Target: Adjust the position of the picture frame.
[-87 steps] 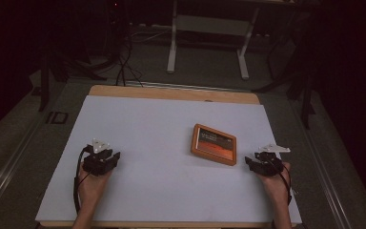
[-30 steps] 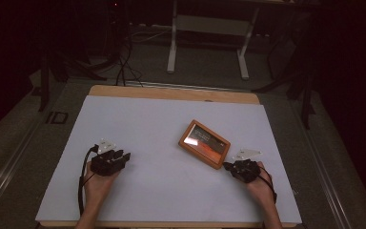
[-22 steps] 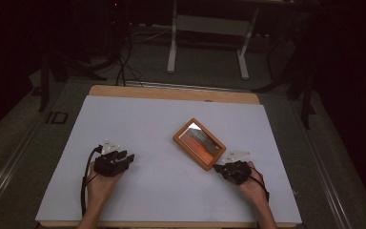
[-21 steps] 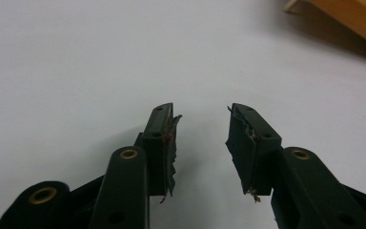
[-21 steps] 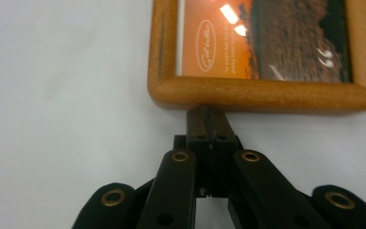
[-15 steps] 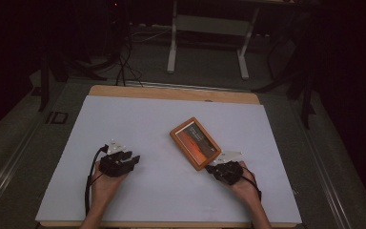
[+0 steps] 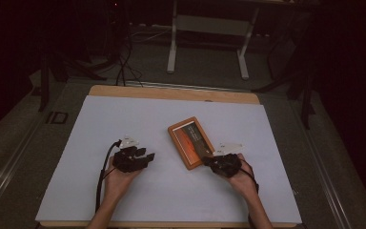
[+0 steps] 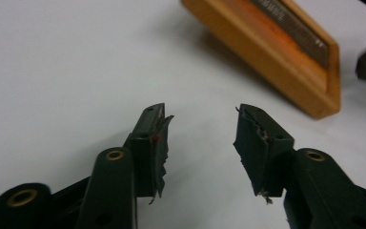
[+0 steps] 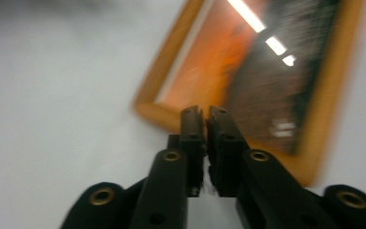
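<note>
A white-covered table with a pale wooden edge (image 7: 124, 124) stands in a dim room, and on it lies one shallow rectangular wooden tray with an orange-brown rim (image 7: 190, 142), set at a slant right of the middle. Inside the rim I can see a flat panel, orange along one side and dark along the other, with a few pale marks on the dark part; the right gripper view blurs them too much to read, and bright streaks of light reflect off the surface. Whether that panel is a loose thing lying in the tray or its own bottom, I cannot tell.

The person's left gripper (image 7: 145, 156) rests low over the sheet left of the tray, well apart from it, pointing towards it. In its own view the black jaws stand clearly apart, their torn pads bare, with white sheet between them and the tray's near corner (image 8: 314, 90) beyond.

The right gripper (image 7: 208, 162) sits just beside the tray's near end. Its jaws (image 9: 205, 119) are drawn together with only a sliver between, holding nothing, tips over the tray's rim
</note>
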Available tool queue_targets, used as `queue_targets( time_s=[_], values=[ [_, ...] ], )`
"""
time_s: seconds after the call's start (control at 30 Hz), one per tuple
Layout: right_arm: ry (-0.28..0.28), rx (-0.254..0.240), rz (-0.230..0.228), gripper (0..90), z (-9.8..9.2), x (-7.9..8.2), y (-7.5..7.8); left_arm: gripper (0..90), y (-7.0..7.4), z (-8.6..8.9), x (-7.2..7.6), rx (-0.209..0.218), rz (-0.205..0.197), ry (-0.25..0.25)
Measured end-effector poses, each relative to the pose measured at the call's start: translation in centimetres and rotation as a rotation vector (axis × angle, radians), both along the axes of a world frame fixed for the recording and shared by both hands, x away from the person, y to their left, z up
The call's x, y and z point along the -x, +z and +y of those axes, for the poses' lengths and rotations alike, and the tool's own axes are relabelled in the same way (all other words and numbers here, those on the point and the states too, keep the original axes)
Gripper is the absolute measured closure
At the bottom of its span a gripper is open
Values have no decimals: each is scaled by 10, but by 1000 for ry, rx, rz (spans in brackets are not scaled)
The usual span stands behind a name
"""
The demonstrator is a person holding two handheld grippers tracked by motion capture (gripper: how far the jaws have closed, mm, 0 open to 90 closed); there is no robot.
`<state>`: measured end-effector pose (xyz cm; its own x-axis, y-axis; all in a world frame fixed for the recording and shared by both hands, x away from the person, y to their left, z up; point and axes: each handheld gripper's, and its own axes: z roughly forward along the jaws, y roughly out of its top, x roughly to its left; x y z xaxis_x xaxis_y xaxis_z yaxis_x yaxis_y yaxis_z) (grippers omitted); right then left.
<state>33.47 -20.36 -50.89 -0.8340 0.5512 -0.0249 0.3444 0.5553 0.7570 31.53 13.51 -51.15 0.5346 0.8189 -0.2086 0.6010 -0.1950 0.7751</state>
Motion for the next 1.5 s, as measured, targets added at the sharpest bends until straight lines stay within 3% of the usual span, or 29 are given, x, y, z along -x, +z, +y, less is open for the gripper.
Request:
queue_targets(
  time_s=[0.13,0.33,0.4,0.57,0.83,1.07,1.3,1.4,1.5],
  values=[
    [-54,-7,8,717,-9,-17,8,471,4,-19,-11,12,11,-26],
    [-115,-55,37,559,-13,-42,5,397,2,-45,-30,13,30,-59],
    [-128,-67,50,515,-12,-48,2,385,0,-50,-35,31,48,-63],
    [-139,-111,87,386,-10,-60,-2,348,-7,-62,-43,73,77,-49],
    [-135,-138,164,202,-1,-78,-11,201,-16,-79,-53,92,119,-47],
    [-129,-156,205,161,5,-88,-14,172,-22,-90,-59,121,155,-76],
    [-123,-170,271,136,5,-97,-22,250,-25,-93,-60,121,180,-89],
    [-109,-199,305,152,4,-99,-25,287,-26,-95,-61,108,182,-91],
    [-82,-214,334,187,5,-100,-26,309,-26,-94,-62,128,203,-76]
  ],
)
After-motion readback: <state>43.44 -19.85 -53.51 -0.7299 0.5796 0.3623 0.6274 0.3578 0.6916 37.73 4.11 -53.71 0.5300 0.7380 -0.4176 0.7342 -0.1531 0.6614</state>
